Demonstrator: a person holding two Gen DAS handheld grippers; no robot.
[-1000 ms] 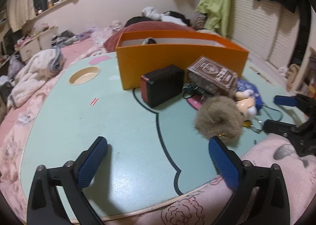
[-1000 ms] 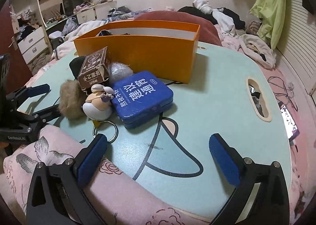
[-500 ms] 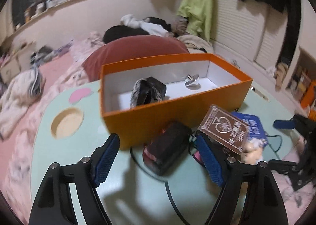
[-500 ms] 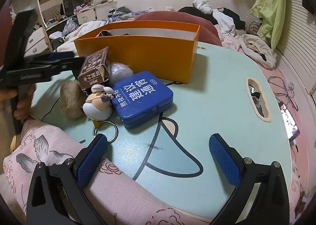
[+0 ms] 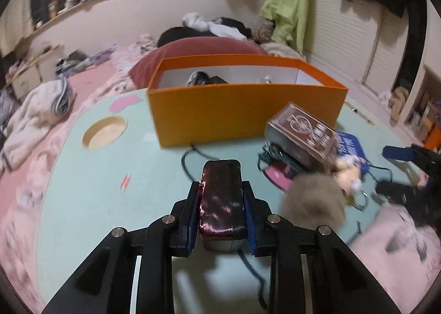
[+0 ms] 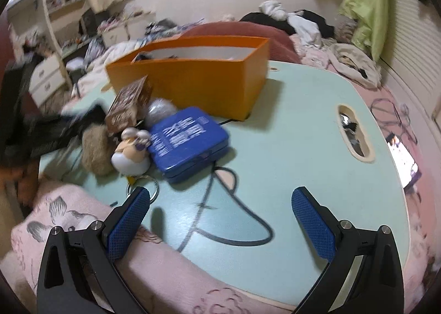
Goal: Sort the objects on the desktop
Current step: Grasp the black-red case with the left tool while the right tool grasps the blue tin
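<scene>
My left gripper (image 5: 222, 205) is clamped on the dark red case (image 5: 222, 198), held above the table (image 5: 91, 190) in front of the orange box (image 5: 245, 110); only this view shows dark items inside the box. My right gripper (image 6: 220, 212) hangs spread and empty over the near table edge. Its view alone shows the blue tin (image 6: 187, 140) in full, beside the duck toy (image 6: 131, 152) and brown pompom (image 6: 95, 148).

Left gripper (image 5: 222, 209) is clamped tight around something; right gripper (image 6: 220, 220) hangs spread wide.
</scene>
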